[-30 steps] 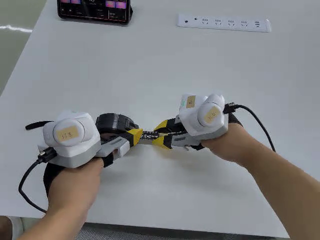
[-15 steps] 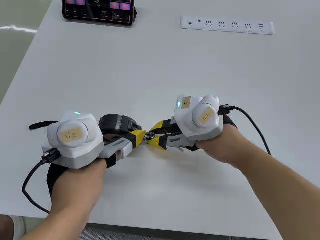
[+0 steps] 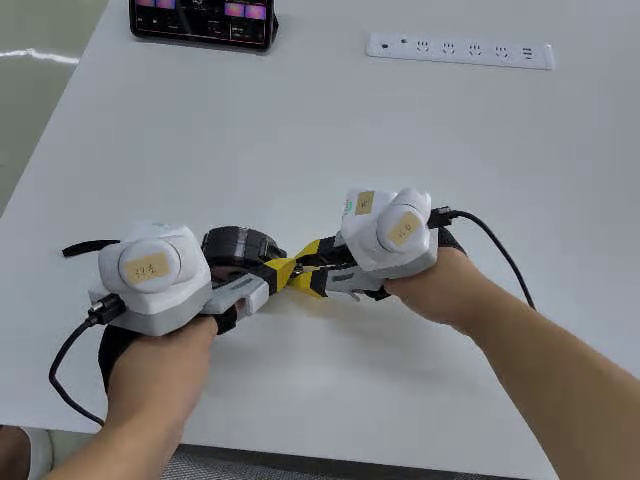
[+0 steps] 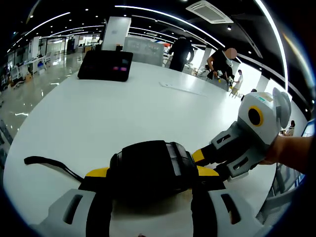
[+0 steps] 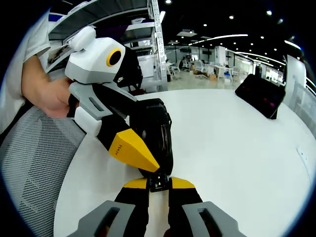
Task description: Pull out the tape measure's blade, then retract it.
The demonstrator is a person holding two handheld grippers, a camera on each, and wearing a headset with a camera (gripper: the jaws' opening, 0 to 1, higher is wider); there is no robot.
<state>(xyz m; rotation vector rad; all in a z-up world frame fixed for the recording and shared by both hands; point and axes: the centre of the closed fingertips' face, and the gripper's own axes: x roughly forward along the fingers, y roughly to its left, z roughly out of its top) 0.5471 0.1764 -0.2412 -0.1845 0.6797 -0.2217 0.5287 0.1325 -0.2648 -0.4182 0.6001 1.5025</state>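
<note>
Jaws of the left gripper clench the black tape measure low over the white table while the right gripper pinches its blade tip at the case mouth, suggesting either pull unbegun or retraction nearly done.

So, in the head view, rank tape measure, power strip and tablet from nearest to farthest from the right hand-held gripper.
1. Tape measure, at the tips of the right hand-held gripper.
2. Power strip, far edge, right.
3. Tablet, far edge, left.
</note>
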